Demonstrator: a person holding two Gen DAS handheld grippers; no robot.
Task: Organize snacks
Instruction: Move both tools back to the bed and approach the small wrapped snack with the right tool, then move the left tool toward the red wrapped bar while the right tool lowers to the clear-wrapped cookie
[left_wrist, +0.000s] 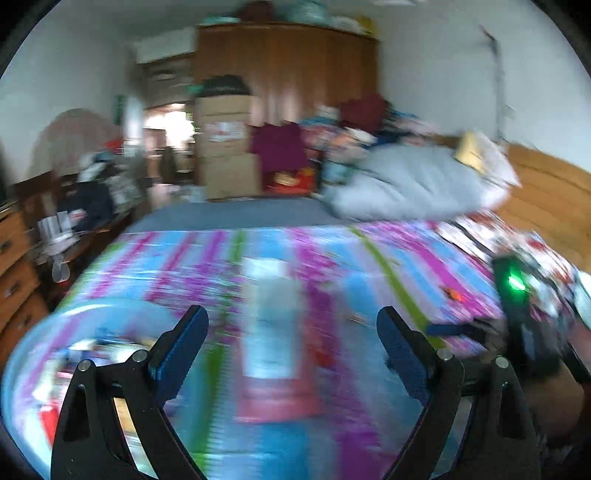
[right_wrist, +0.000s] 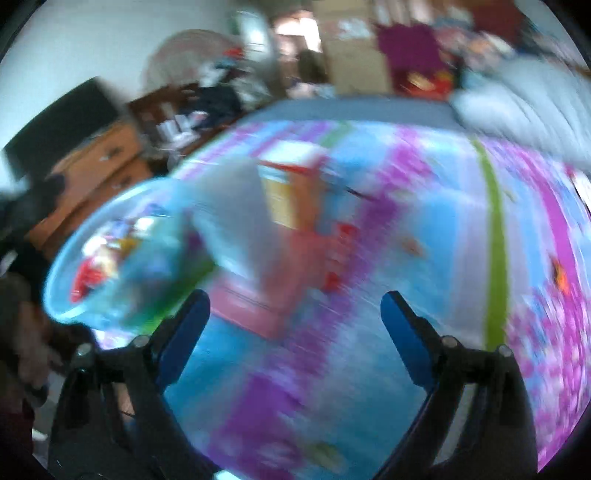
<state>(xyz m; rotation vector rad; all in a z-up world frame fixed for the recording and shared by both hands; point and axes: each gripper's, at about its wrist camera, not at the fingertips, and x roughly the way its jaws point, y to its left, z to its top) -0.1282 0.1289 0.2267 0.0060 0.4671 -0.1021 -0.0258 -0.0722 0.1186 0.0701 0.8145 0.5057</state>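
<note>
Left gripper (left_wrist: 291, 332): released, jaws spread wide, nothing between them, over the near part of the bed
Right gripper (right_wrist: 295, 314): released, jaws wide apart and empty, angled down at the bed
Bed (left_wrist: 388, 266): covered by a blue, purple and green patterned sheet, heavily blurred
Blue bowl (right_wrist: 122, 254): near left on the bed, holding colourful snack packets
Snack boxes (right_wrist: 295, 195): blurred red and orange packs, right of the bowl, mid-bed
Quilt (left_wrist: 413, 184): pale, bunched at the far right
Wardrobe (left_wrist: 288, 70): brown, far wall
</note>
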